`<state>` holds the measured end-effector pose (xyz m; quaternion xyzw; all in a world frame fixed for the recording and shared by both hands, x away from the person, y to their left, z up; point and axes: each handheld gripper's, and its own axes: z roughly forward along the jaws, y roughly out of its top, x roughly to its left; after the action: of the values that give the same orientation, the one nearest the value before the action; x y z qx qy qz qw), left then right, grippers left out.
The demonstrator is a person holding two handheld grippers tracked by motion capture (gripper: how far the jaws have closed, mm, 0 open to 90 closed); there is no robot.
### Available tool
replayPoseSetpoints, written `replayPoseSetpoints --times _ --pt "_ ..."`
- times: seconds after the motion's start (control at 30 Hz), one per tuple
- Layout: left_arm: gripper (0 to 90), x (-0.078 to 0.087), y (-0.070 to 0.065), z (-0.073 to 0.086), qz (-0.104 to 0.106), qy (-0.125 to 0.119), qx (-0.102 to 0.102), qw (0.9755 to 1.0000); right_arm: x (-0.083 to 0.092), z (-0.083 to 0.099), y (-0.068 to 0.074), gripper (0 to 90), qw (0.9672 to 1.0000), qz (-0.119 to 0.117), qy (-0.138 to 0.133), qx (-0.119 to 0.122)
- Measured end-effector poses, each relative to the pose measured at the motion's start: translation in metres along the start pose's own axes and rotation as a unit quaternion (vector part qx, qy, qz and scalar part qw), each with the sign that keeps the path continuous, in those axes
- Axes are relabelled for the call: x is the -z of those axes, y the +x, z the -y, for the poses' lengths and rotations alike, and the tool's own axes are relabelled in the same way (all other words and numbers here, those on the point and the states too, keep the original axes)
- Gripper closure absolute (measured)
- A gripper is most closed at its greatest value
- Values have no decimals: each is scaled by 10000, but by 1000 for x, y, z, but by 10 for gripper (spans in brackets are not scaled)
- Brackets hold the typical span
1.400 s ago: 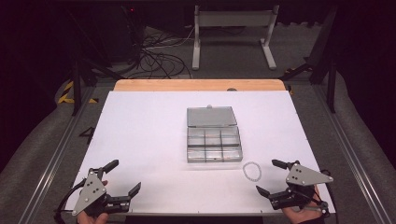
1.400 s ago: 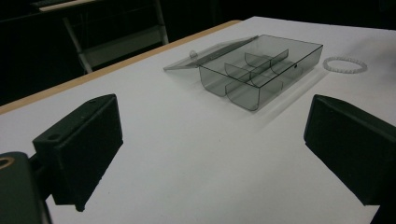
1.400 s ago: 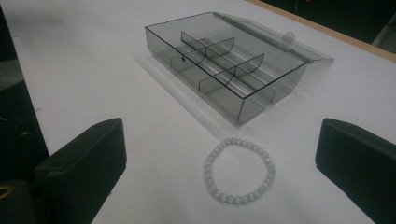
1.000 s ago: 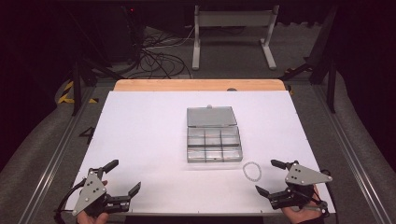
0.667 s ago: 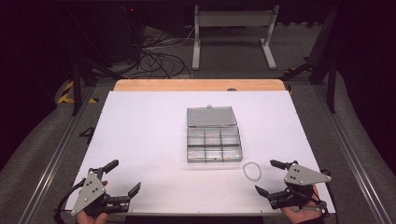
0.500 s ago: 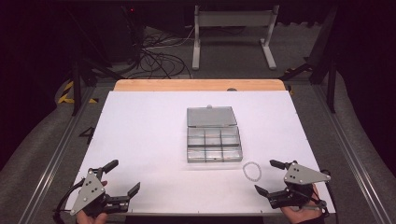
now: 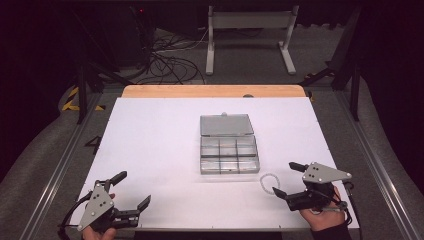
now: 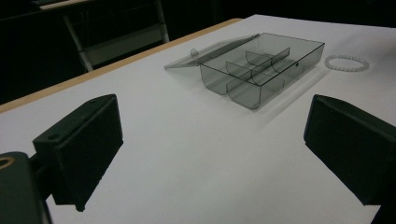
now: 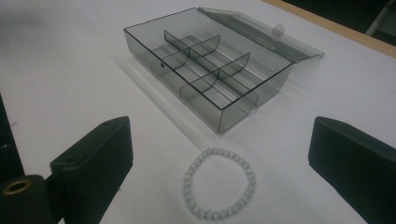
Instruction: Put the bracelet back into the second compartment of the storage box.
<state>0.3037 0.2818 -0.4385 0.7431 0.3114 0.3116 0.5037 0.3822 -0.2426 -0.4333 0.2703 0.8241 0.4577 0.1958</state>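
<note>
Over at the near left corner of the white worktop (image 7: 150, 135), the left gripper (image 7: 134, 191) sits released, jaws spread wide. In the middle stands the smoky divided box (image 7: 229, 154), lid flung back. A white bead bracelet (image 7: 268, 181) lies just off its near right corner, directly before the released right gripper (image 7: 284, 180).

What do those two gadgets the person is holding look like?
Each is a black hand-held tool with two blocky black fingers. The left gripper and the right gripper each carry a grey three-cornered plate on top, dotted with small dark holes, and a black cable trails from each. A brass-coloured ring shows near the base of one finger in both gripper views.
</note>
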Motion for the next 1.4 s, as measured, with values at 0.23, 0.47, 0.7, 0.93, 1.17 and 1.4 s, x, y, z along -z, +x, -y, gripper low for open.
replayPoseSetpoints --times 0.23,0.47,0.7,0.93,1.17,1.4 --pt "51 0 -1 0 11 1 46 10000 -7 -10 -10 69 10000 1 62 -59" --pt "51 0 -1 0 15 4 45 10000 -14 -16 -17 67 9999 19 123 -118" --pt "51 -1 -1 1 16 4 61 10000 -19 -20 -25 61 9997 82 155 -172" --pt "51 -1 0 1 15 16 43 10000 -25 -26 -34 50 9995 103 125 -280" --pt "51 -1 0 1 24 17 46 10000 -32 -28 -38 47 9993 147 207 -282" --pt "51 -1 0 1 30 27 40 10000 -37 -27 -43 41 9986 204 351 -326"
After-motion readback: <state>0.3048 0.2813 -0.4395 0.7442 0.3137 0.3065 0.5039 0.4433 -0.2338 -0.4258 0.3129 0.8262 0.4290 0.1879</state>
